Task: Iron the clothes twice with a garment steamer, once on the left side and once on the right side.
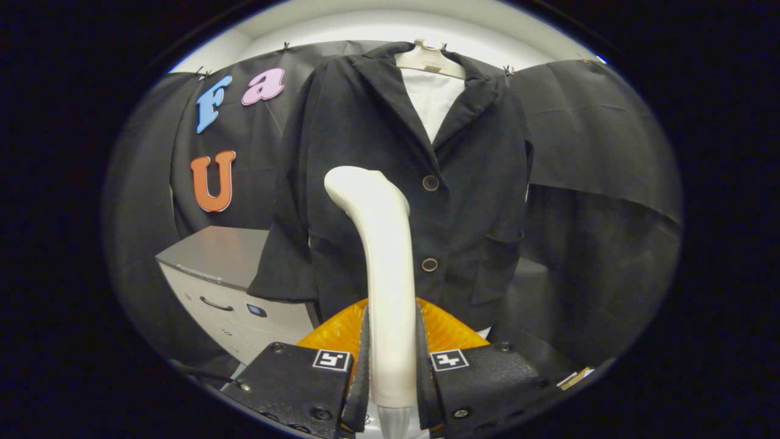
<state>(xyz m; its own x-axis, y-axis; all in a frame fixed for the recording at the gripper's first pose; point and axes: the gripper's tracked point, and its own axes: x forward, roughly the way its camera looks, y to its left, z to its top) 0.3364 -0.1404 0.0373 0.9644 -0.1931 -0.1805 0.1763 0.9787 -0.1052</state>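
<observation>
- Gripping the steamer (pixel 384 262) by its handle, the tool (pixel 393 366) has both fingers closed on it.
- Keep the head upright, just off the cloth.
- The jacket (pixel 396 183) hangs beyond on a hanger (pixel 429 61); stroke one front panel evenly.

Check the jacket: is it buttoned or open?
Buttoned: the jacket front is closed at both buttons beyond the steamer clamped in the tongs.
</observation>
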